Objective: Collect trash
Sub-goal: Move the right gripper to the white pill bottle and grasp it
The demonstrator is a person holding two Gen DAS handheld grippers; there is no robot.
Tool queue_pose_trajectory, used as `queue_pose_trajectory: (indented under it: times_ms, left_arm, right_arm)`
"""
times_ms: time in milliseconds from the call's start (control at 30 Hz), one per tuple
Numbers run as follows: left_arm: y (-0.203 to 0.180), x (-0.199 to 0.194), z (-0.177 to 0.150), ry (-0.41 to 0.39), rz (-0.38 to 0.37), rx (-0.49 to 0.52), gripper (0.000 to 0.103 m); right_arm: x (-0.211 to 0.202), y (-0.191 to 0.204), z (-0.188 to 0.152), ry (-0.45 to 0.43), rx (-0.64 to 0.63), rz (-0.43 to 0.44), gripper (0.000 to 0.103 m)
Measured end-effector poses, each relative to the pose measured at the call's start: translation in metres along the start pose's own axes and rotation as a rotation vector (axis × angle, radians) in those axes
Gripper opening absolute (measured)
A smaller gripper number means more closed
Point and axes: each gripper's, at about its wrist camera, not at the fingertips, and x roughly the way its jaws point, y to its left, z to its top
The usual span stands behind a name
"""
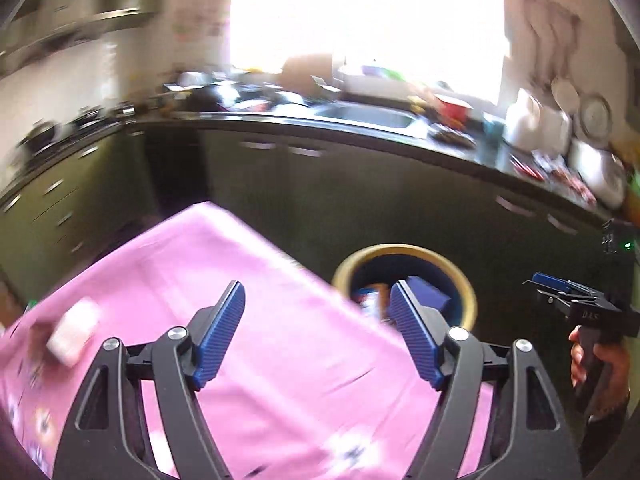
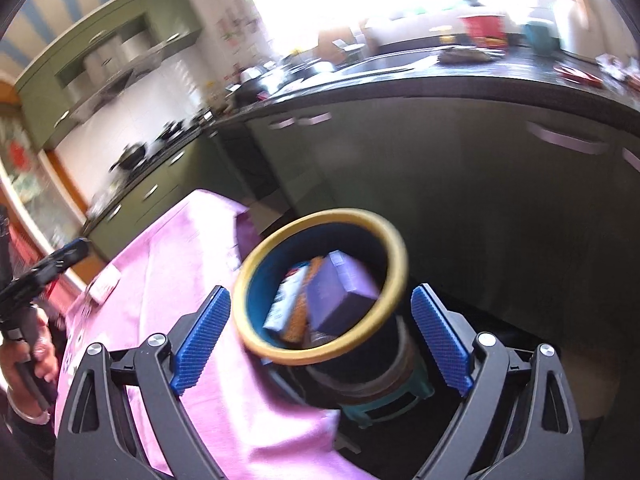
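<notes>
Both tongs gape empty; I swing the left gripper (image 1: 316, 330) leftward to the pale packet (image 1: 74, 330); the right gripper (image 2: 320, 344) waits above the bin (image 2: 320, 286).

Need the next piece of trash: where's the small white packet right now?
The white packet lies on the pink tablecloth at the left of the left wrist view, far from the bin.

Both wrist views look down, somewhat blurred, sharing the bin (image 1: 404, 276) (image 2: 320, 288) and pink tablecloth (image 1: 240, 300) (image 2: 180, 280).
</notes>
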Motion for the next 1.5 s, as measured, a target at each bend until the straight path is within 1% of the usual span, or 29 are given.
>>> queue_pose_trajectory:
  times_ms: [33, 133, 167, 233, 267, 367, 400, 433, 467, 500, 567, 600, 667, 700, 767, 833, 867, 933, 1033, 1100, 1267, 1333, 1500]
  left_arm:
    - [0.019, -0.018, -0.012, -0.019, 0.034, -0.032, 0.075]
    - [0.073, -0.054, -0.037, -0.064, 0.147, -0.103, 0.078]
    - [0.095, -0.067, -0.047, -0.077, 0.184, -0.132, 0.079]
    - [0.135, -0.083, -0.064, -0.089, 0.233, -0.194, 0.081]
    - [0.150, -0.090, -0.071, -0.099, 0.248, -0.224, 0.081]
    - [0.188, -0.104, -0.092, -0.134, 0.270, -0.291, 0.081]
    - [0.196, -0.108, -0.098, -0.144, 0.272, -0.299, 0.082]
    - [0.202, -0.110, -0.105, -0.144, 0.263, -0.304, 0.086]
    - [0.205, -0.111, -0.108, -0.137, 0.246, -0.303, 0.087]
    - [0.205, -0.110, -0.110, -0.133, 0.234, -0.298, 0.087]
    - [0.201, -0.107, -0.109, -0.134, 0.237, -0.272, 0.089]
    - [0.200, -0.106, -0.111, -0.134, 0.237, -0.263, 0.090]
    - [0.198, -0.103, -0.111, -0.132, 0.248, -0.256, 0.090]
    - [0.199, -0.103, -0.112, -0.136, 0.249, -0.267, 0.091]
    - [0.206, -0.104, -0.115, -0.140, 0.223, -0.293, 0.093]
    - [0.211, -0.107, -0.118, -0.149, 0.223, -0.320, 0.096]
    - [0.214, -0.108, -0.120, -0.153, 0.219, -0.338, 0.096]
    - [0.219, -0.108, -0.122, -0.157, 0.203, -0.362, 0.096]
    - [0.224, -0.106, -0.124, -0.148, 0.186, -0.391, 0.096]
    - [0.223, -0.105, -0.124, -0.147, 0.196, -0.390, 0.096]
    - [0.220, -0.103, -0.123, -0.140, 0.184, -0.387, 0.096]
    - [0.219, -0.102, -0.123, -0.138, 0.190, -0.381, 0.096]
    - [0.219, -0.100, -0.124, -0.133, 0.184, -0.380, 0.096]
  right_arm:
    - [0.004, 0.007, 0.000, 0.011, -0.021, 0.015, 0.094]
    - [0.024, 0.049, 0.002, 0.063, -0.141, 0.088, 0.094]
    - [0.033, 0.068, 0.003, 0.083, -0.199, 0.118, 0.095]
    - [0.047, 0.100, 0.006, 0.116, -0.288, 0.178, 0.095]
    - [0.056, 0.123, 0.008, 0.128, -0.348, 0.214, 0.095]
    - [0.078, 0.180, 0.011, 0.132, -0.489, 0.281, 0.095]
    - [0.088, 0.204, 0.012, 0.130, -0.547, 0.313, 0.095]
    - [0.095, 0.220, 0.011, 0.130, -0.580, 0.332, 0.096]
    - [0.107, 0.243, 0.010, 0.140, -0.623, 0.362, 0.096]
    - [0.119, 0.261, 0.008, 0.157, -0.646, 0.392, 0.096]
    - [0.147, 0.305, 0.004, 0.213, -0.686, 0.475, 0.096]
    - [0.157, 0.319, -0.001, 0.227, -0.701, 0.493, 0.098]
    - [0.178, 0.357, -0.012, 0.258, -0.769, 0.551, 0.098]
    - [0.186, 0.373, -0.017, 0.269, -0.802, 0.561, 0.098]
    - [0.207, 0.401, -0.027, 0.280, -0.873, 0.564, 0.098]
    - [0.225, 0.418, -0.034, 0.286, -0.915, 0.547, 0.098]
    - [0.238, 0.425, -0.037, 0.304, -0.926, 0.549, 0.098]
    - [0.259, 0.438, -0.040, 0.326, -0.933, 0.532, 0.098]
    - [0.279, 0.446, -0.042, 0.337, -0.936, 0.523, 0.098]
    - [0.292, 0.457, -0.045, 0.360, -0.937, 0.525, 0.098]
    - [0.309, 0.469, -0.047, 0.385, -0.929, 0.515, 0.098]
    - [0.314, 0.471, -0.047, 0.390, -0.924, 0.507, 0.098]
    - [0.321, 0.473, -0.045, 0.394, -0.915, 0.504, 0.098]
